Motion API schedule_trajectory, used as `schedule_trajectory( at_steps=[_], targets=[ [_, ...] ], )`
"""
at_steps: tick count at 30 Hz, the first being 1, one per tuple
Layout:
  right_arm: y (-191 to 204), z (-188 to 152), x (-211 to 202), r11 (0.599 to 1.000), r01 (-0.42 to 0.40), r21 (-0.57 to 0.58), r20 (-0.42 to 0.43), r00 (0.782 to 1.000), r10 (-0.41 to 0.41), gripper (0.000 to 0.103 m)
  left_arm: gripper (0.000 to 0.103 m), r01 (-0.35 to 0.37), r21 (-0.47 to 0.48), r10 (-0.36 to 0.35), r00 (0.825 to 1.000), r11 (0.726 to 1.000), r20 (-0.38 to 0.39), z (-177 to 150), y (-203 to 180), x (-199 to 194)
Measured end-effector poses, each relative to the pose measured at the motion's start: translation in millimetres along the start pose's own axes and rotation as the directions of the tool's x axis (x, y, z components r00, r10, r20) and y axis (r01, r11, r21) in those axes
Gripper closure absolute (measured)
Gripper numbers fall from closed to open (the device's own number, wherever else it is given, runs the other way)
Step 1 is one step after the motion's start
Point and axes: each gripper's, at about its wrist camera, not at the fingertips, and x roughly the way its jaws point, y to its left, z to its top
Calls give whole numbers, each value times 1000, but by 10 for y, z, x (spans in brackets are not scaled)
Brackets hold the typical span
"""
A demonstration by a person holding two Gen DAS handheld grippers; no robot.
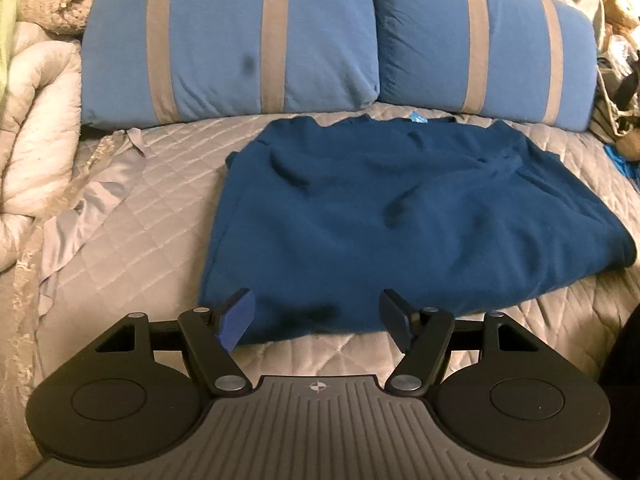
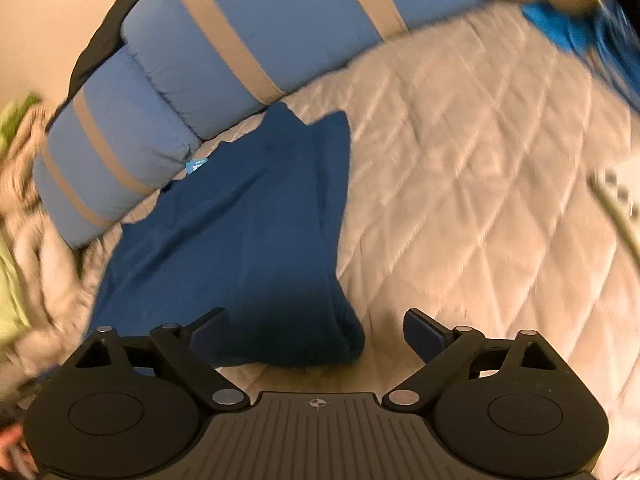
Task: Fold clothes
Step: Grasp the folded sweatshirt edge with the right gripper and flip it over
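Shirt (image 1: 380, 216) on quilt (image 1: 132, 240), striped pillows (image 1: 228, 40) just beyond

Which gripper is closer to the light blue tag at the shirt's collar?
Neither clearly. Left gripper and right gripper both sit open at the shirt's near hem, opposite the tag.

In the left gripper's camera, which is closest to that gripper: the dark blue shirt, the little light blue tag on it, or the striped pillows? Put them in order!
From the left gripper:
1. Dark blue shirt, its near hem lying right at the open fingers.
2. Light blue tag, at the shirt's far edge, by the collar.
3. Striped pillows, behind the shirt along the head of the bed.
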Motion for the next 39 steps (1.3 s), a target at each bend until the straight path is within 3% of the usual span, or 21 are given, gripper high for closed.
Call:
schedule_trajectory(
  at_steps=[8,17,21,22,25,32,39],
  targets=[
    [-321,-121,205,964,-114,242,-40,991,127,23,35,-11,30,11,1000,999,13,-29,-56,18],
    [-429,-192,407,897,-201,393,34,978,204,28,35,-18,15,18,1000,1000,18,-18,-51,32],
    [-463,-186,470,884,-208,419,55,977,204,50,35,-21,11,21,1000,1000,19,-17,-45,30],
    [-461,-179,493,885,-205,419,48,978,204,61,35,-19,10,19,1000,1000,20,-18,-45,27],
    [-385,-134,520,903,-189,386,30,981,193,80,35,-12,2,12,999,1000,33,-33,-29,7],
    [161,155,162,950,-271,155,133,959,251,83,35,55,-38,-53,997,998,59,-53,66,-35],
    [644,295,108,967,-254,-24,124,959,255,83,35,65,-97,-60,997,993,55,-90,245,-46]
  ],
)
